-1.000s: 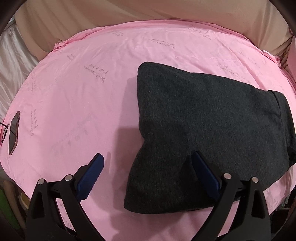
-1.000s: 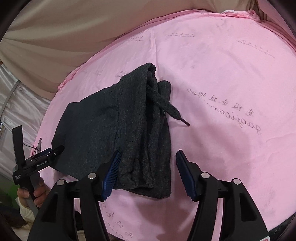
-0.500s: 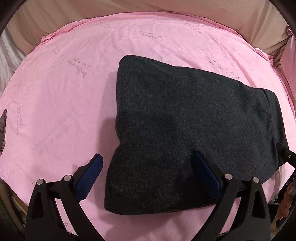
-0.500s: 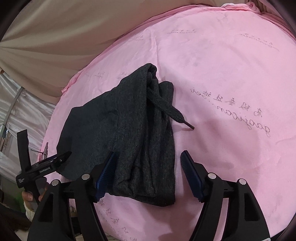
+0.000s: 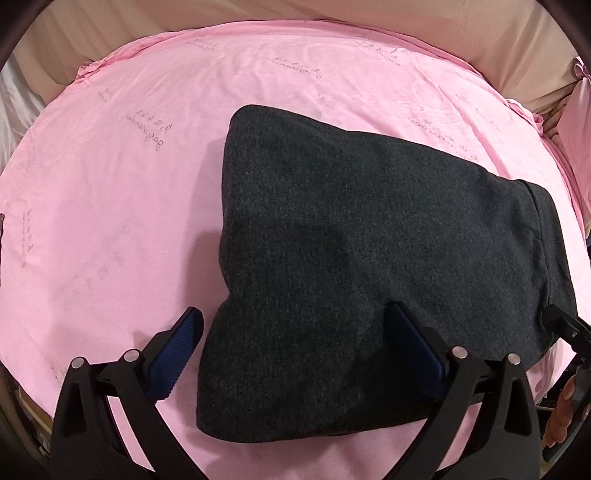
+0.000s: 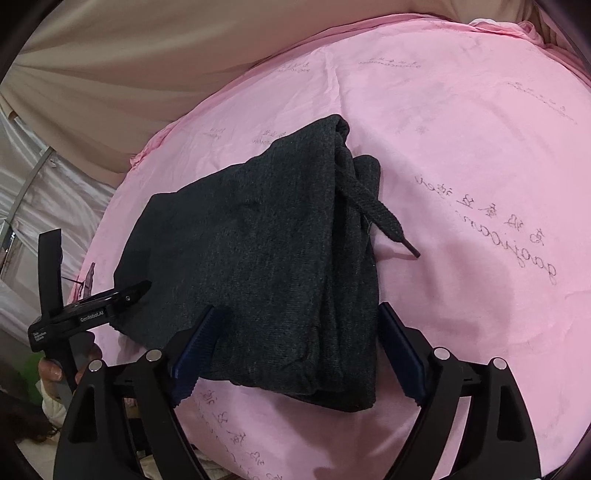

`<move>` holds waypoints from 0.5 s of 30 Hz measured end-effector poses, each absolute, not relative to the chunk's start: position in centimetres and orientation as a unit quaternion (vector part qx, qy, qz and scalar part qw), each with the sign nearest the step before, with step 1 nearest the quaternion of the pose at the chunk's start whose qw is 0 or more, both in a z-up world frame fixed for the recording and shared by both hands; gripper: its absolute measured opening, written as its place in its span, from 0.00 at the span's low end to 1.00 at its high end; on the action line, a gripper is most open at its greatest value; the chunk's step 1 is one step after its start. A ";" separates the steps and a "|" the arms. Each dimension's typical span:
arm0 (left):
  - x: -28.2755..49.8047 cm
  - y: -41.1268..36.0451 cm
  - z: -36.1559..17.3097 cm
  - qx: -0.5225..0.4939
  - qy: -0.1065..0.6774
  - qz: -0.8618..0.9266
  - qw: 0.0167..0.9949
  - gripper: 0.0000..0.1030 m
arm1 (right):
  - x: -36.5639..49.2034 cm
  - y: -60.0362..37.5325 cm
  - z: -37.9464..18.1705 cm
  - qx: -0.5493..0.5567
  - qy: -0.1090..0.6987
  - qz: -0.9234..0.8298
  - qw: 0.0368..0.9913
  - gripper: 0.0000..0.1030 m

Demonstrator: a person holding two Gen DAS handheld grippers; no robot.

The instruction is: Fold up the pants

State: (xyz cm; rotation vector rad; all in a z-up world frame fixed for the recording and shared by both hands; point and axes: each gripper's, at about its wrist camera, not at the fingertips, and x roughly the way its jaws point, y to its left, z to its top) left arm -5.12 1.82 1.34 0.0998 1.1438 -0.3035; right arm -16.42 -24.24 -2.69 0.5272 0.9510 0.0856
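Observation:
The dark grey pants [image 5: 369, 258] lie folded into a compact bundle on the pink cloth [image 5: 129, 221]. In the right wrist view the pants [image 6: 258, 258] show stacked layers at the near edge and a drawstring [image 6: 384, 225] trailing onto the cloth. My left gripper [image 5: 295, 347] is open, its jaws hovering over the bundle's near left corner. My right gripper [image 6: 299, 354] is open, its jaws straddling the bundle's waistband end. Neither gripper holds fabric. The left gripper also shows in the right wrist view [image 6: 107, 302], at the bundle's left corner.
The pink cloth [image 6: 480, 184] covers the table and carries printed script. Beige drapery [image 5: 295, 14] runs behind the far edge. A small dark tag [image 6: 88, 277] lies on the cloth left of the pants. The right gripper's tip [image 5: 565, 325] shows at the left wrist view's right edge.
Both grippers have drifted a little along the near edge of the bundle, staying open. The pants have not moved on the cloth.

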 end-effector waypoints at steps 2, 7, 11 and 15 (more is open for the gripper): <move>-5.0 1.7 1.2 0.043 0.541 -0.147 0.827 0.95 | -16.2 -24.1 -2.7 0.245 0.450 0.039 0.858 0.82; -4.0 2.4 0.7 0.007 0.543 -0.167 0.823 0.96 | -15.5 -24.0 -2.8 0.247 0.442 0.032 0.862 0.75; -3.9 1.9 0.8 0.005 0.523 -0.190 0.831 0.91 | -15.1 -24.4 -3.0 0.264 0.434 0.039 0.860 0.57; -3.7 1.8 1.4 -0.011 0.518 -0.211 0.829 0.47 | -15.5 -24.7 -3.1 0.294 0.425 0.064 0.854 0.34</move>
